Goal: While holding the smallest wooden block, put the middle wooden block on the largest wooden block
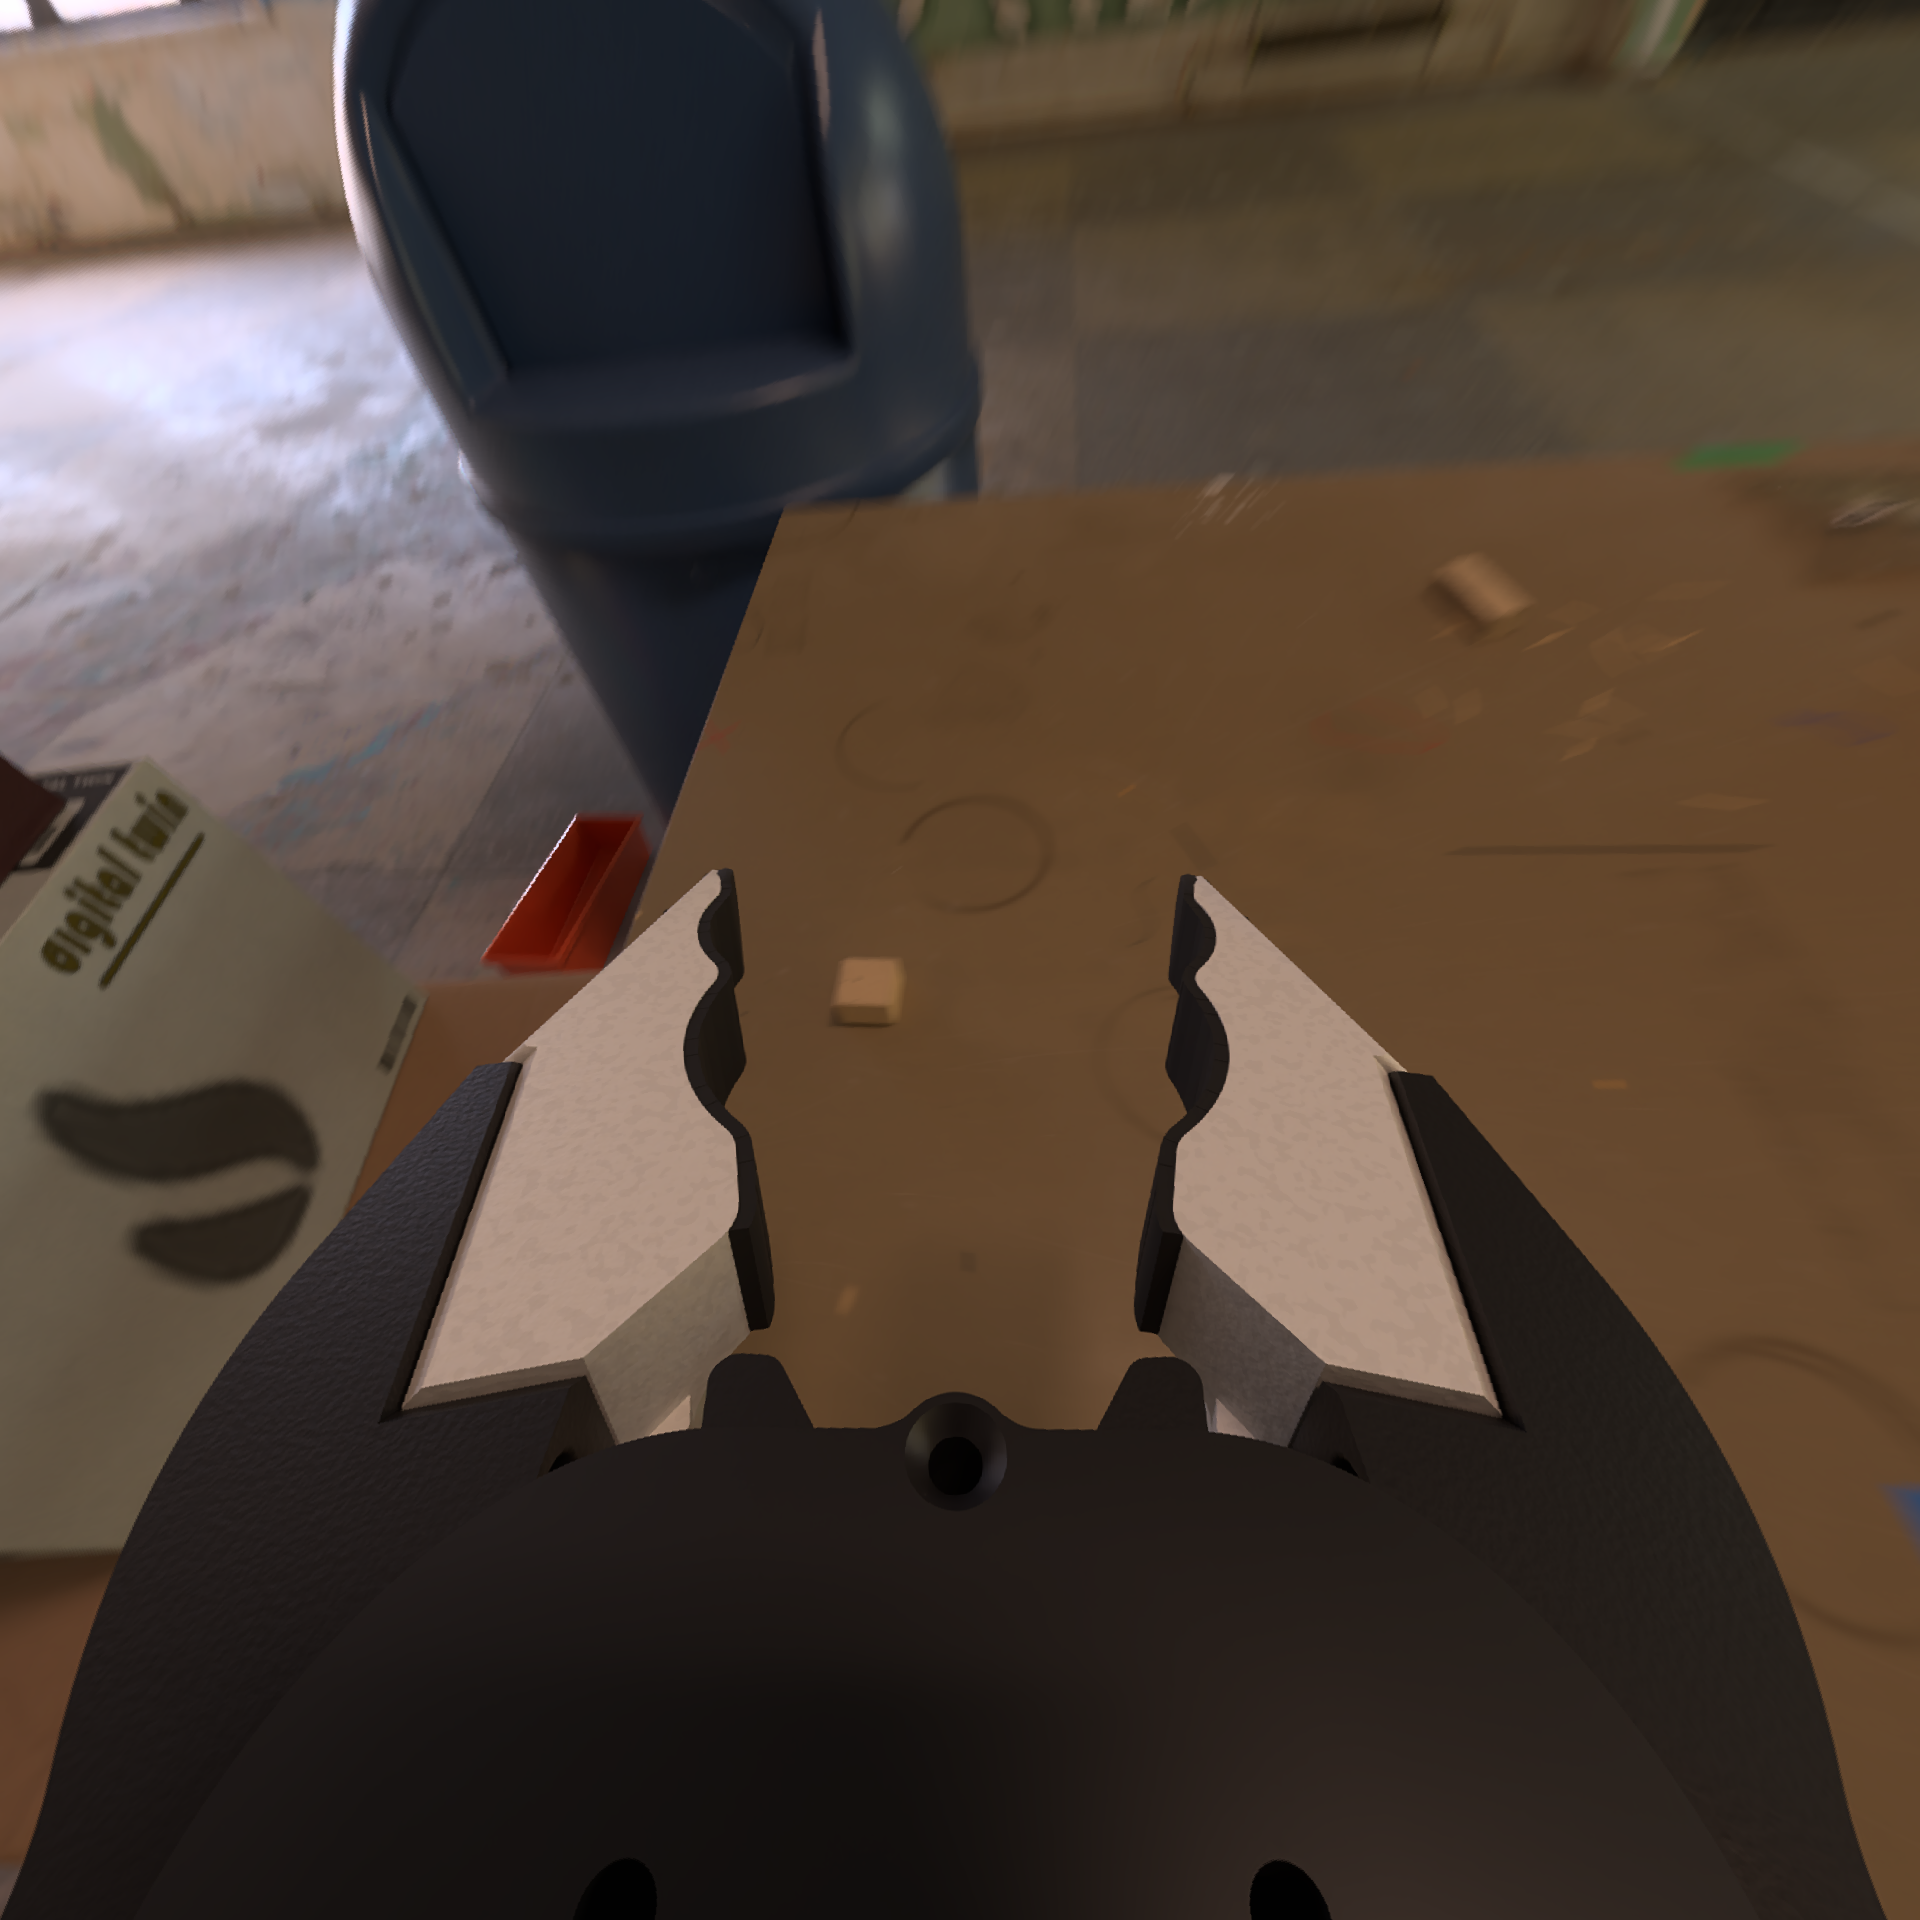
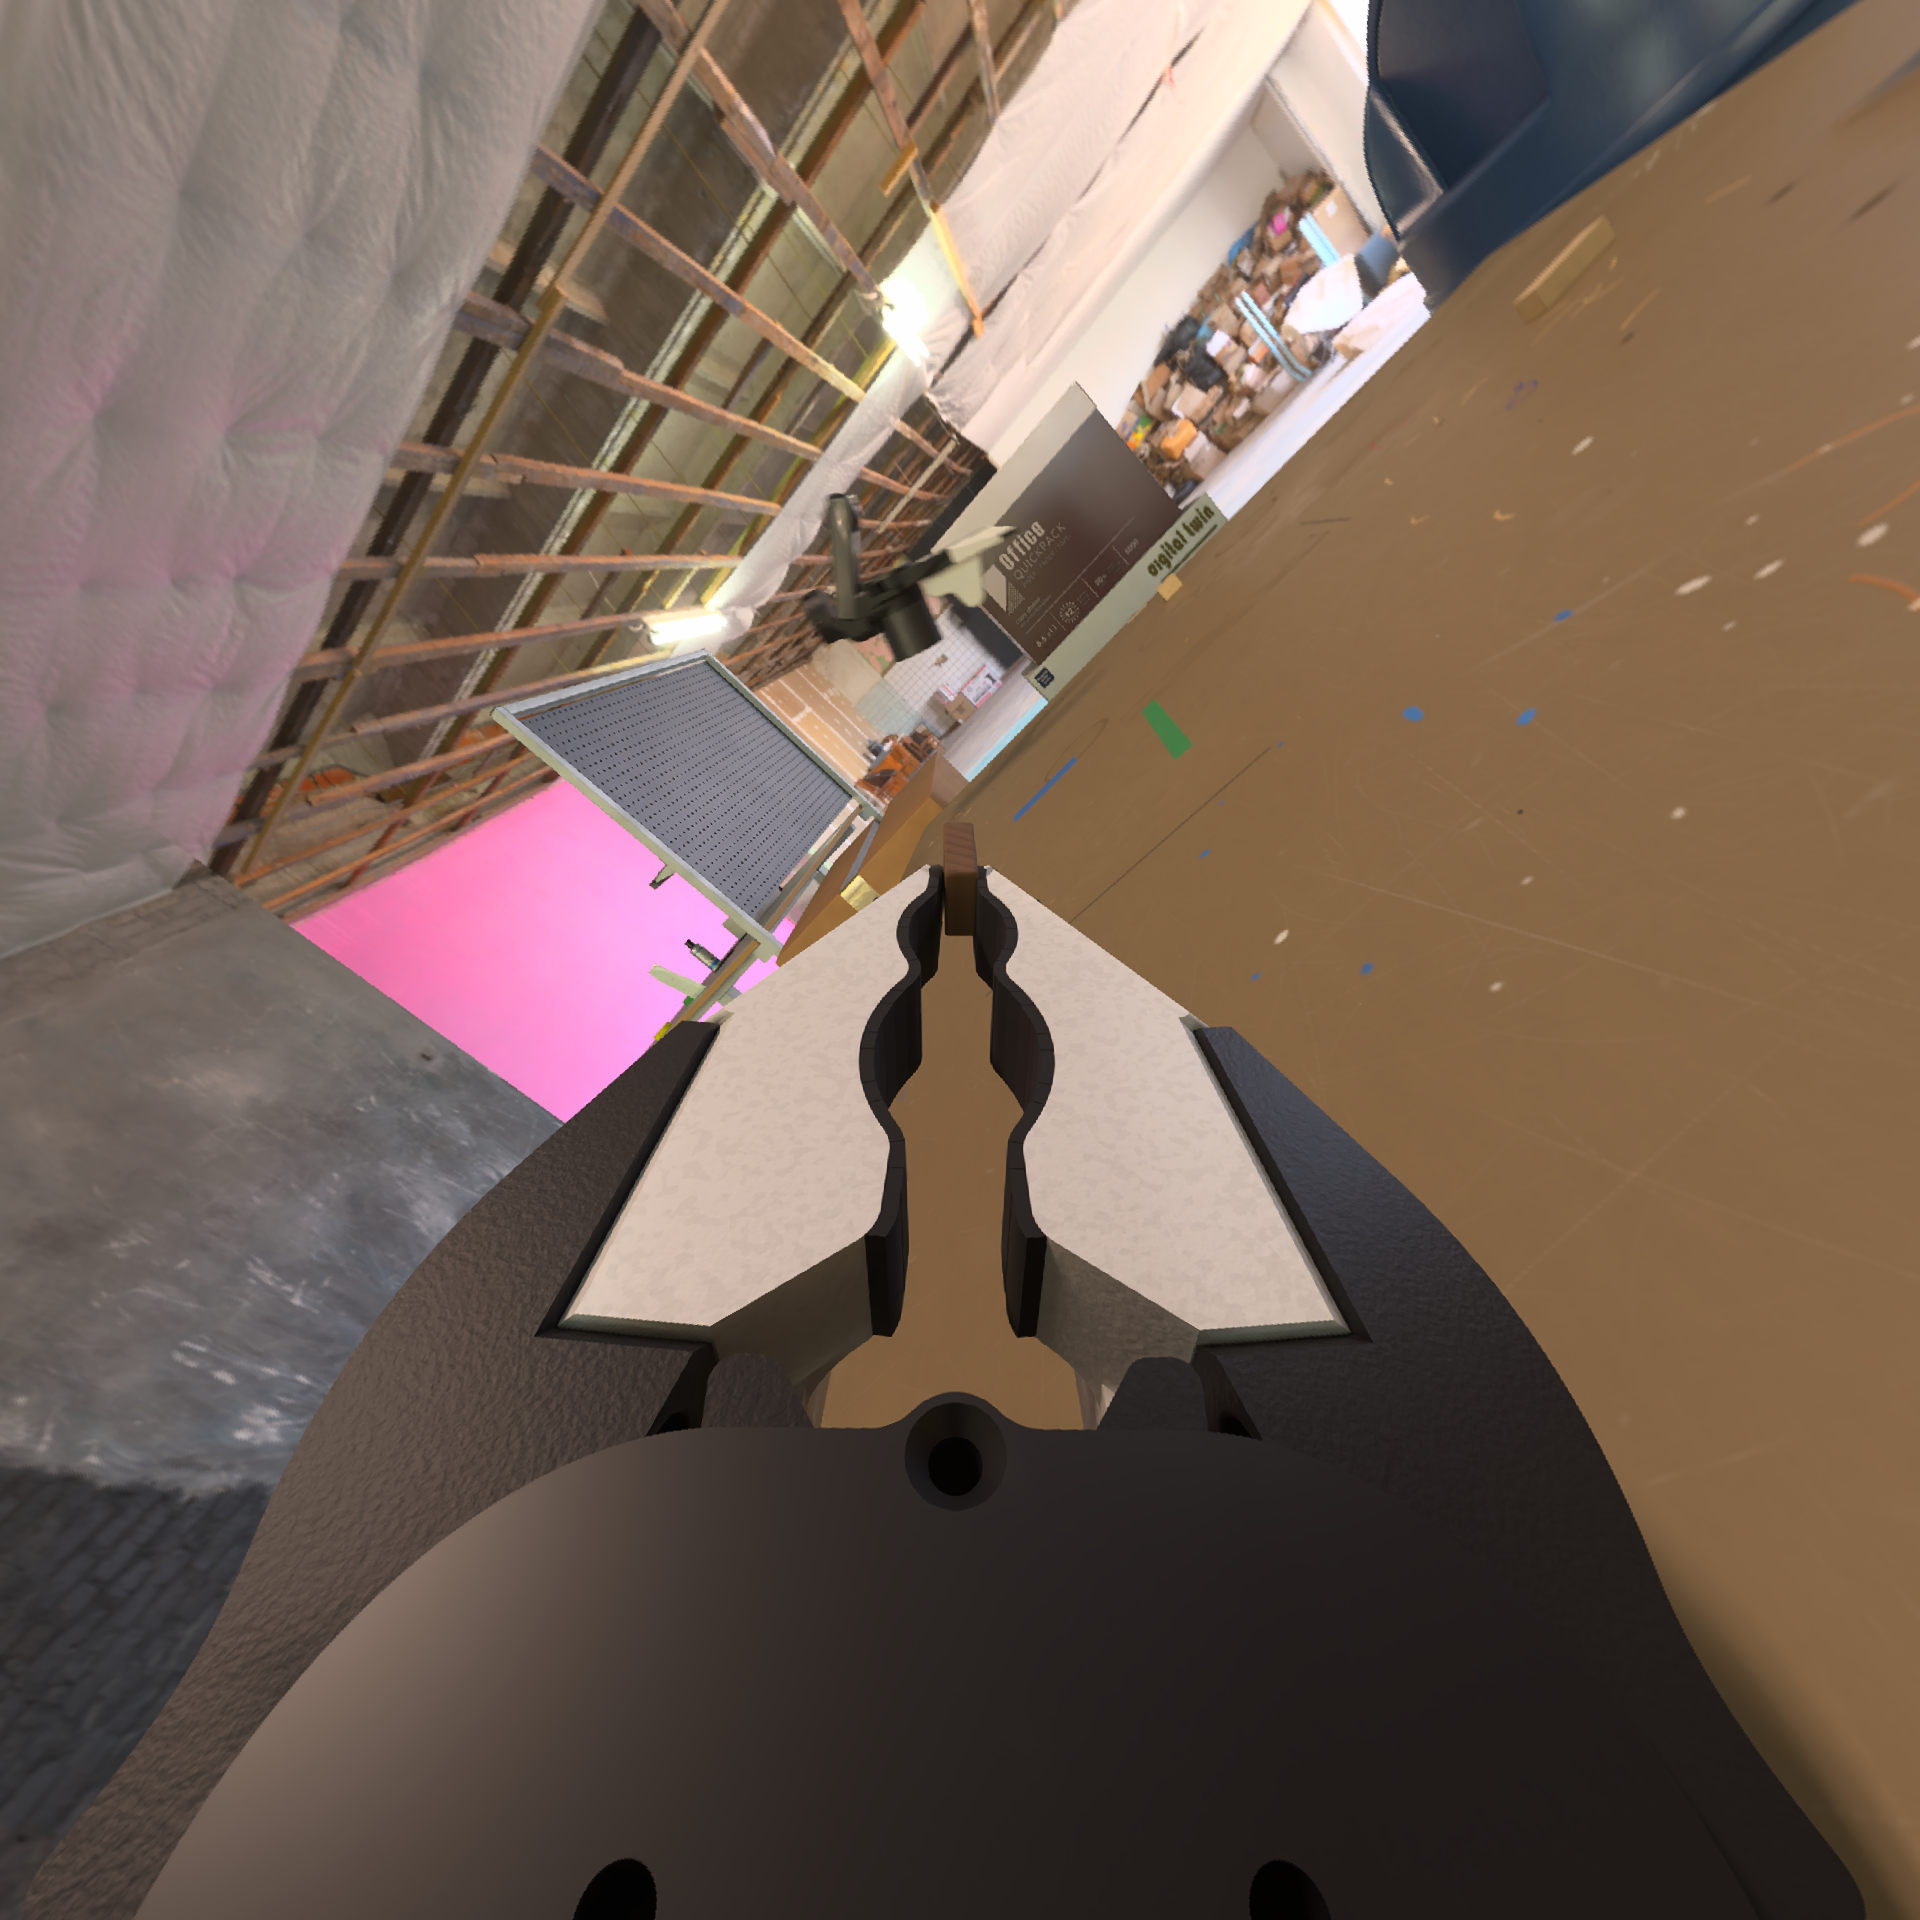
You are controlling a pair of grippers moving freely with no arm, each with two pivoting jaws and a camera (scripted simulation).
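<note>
Pale wood block (image 1: 868, 992) on the surface (image 1: 1351, 935): likely light, rigid; grip flat sides. Left hand-held gripper (image 1: 956, 935) spread, empty. Right hand-held gripper (image 2: 961, 899) clamps small block (image 2: 960, 878).

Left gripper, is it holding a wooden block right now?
No, the left gripper is open, and a small wooden block lies on the table beyond its empty jaws.

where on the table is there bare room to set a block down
Bare tabletop stretches wide between the pale block ahead of the open left gripper and the far block. The left edge is crowded: a printed box and a red bin.
</note>
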